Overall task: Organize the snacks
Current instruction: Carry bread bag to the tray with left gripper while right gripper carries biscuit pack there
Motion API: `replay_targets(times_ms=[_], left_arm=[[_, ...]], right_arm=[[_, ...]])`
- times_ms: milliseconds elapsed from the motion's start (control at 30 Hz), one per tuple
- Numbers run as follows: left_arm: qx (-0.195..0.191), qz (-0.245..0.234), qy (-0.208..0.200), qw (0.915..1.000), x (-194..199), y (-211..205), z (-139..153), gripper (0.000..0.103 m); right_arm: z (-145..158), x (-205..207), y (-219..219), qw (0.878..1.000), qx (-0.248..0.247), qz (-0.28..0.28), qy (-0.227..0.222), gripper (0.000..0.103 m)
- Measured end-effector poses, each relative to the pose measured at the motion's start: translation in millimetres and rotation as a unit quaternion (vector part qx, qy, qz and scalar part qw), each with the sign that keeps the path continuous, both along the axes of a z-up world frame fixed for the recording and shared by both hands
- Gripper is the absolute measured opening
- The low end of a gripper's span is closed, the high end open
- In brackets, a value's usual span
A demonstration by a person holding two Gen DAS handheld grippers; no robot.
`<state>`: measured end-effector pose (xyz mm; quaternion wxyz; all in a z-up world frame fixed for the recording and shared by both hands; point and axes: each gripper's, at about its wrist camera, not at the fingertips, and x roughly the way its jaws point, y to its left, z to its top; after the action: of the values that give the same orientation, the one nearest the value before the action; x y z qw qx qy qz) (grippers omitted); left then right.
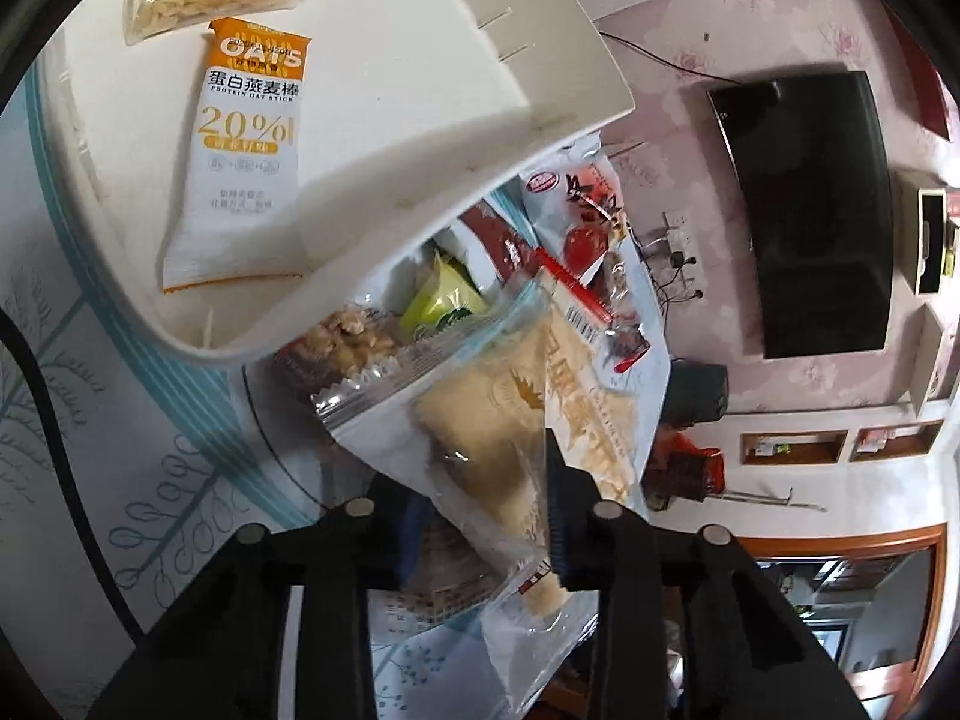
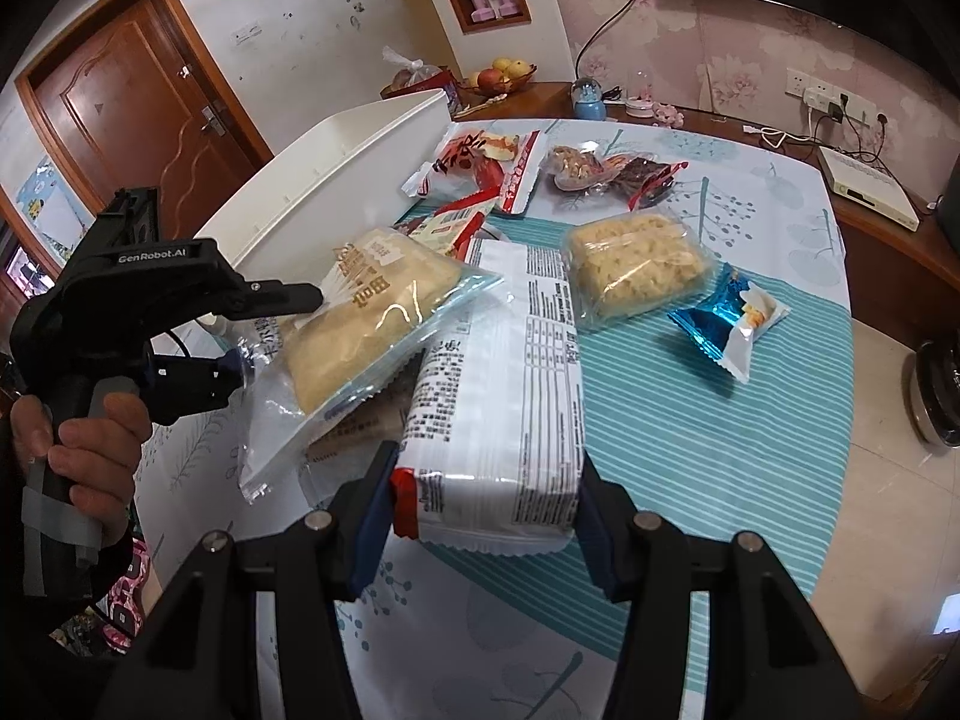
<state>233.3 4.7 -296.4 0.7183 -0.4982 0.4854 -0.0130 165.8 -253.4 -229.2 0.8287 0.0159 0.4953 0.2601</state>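
Snacks on table, left gripper (image 2: 270, 330) jaws clamping cake packet (image 2: 372, 318), right gripper (image 2: 486, 504) jaws gripping white pack (image 2: 510, 372)

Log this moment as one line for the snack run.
left gripper: shut on clear-wrapped pale cake | right gripper: shut on white printed snack pack | white plastic bin: holds oat bar

A leaf-patterned tablecloth (image 2: 690, 456) carries a white bin (image 2: 336, 180) and scattered snack packets (image 2: 636, 270).

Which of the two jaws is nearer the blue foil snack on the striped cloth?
Right. The right gripper, clamping a white packet, sits just beside the blue foil snack; the left gripper is further off.
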Motion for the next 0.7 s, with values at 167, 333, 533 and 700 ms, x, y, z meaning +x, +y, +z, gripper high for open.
replay_targets(times_ms=[167, 333, 533, 700], left_arm=[[0.015, -0.007, -0.022, 0.9996, 0.8, -1.5, 14.3, 0.026], [0.022, -0.017, -0.064, 0.9976, 0.7, -1.0, 34.1, 0.024], [0.040, -0.029, -0.100, 0.9938, 4.8, 2.2, 66.4, 0.023], [0.045, -0.034, -0.129, 0.9900, 8.9, 9.8, 94.7, 0.023]], right_arm=[[1.9, -0.4, 2.0, 1.000, 0.000, -0.008, -0.002, 0.054], [7.7, -0.9, 1.6, 1.000, 0.013, -0.020, -0.001, 0.054], [20.7, -4.5, 4.9, 0.999, 0.021, -0.031, -0.015, 0.054], [36.2, -6.4, 5.2, 0.998, 0.038, -0.047, -0.029, 0.054]])
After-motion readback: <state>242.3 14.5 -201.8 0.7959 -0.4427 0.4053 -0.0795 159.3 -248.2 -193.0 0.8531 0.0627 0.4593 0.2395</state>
